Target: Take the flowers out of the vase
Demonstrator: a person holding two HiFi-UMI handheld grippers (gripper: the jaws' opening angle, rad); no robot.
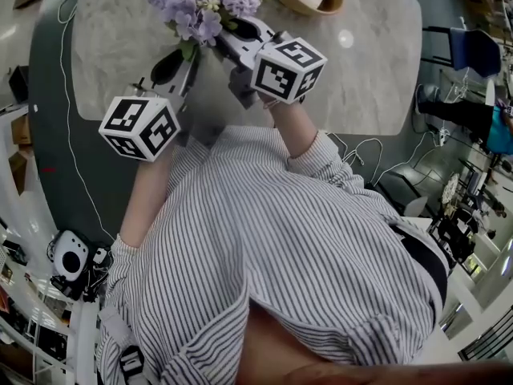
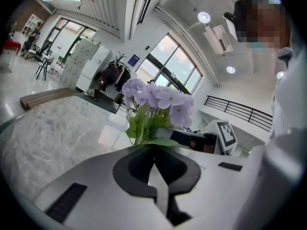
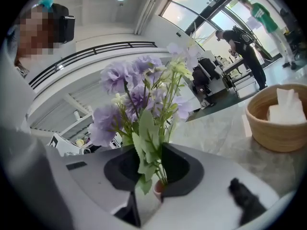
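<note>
marble counter (image 1: 377, 70), seen from above, is carrying everything. a person in a striped shirt (image 1: 280, 239) is standing at its near edge and reaching both tools in over its left half.

woven bowl (image 3: 276, 138) is standing to the right of the bouquet, further in from the near edge. it is holding folded white paper (image 3: 288, 110) and is playing no part in the task.

right tool (image 3: 149, 153) is holding the flowers (image 3: 139, 99), jaws narrow. green stems and leaves are rising straight out from between its dark pads, so the grip is judged to be low on the bunch, just above the vase (image 3: 157, 189).

left tool (image 2: 154, 152) is lying against the bouquet from the other side. its jaws are drawn almost together, with only a thin pale slit between them and a leaf at their tips. nothing is showing as gripped there, and no view is showing whether it is steadying the vase.

the flowers are sitting upright in the vase, their purple heads well above both tools.

the vase, the smallest item, is showing only as a pinkish rim under the right tool's jaws, with the stems going down into it. its body is hidden.

progress, as a judgement: the grasp is in place but the lift is not yet begun. drawing the stems out and setting the bunch down are remaining.
</note>
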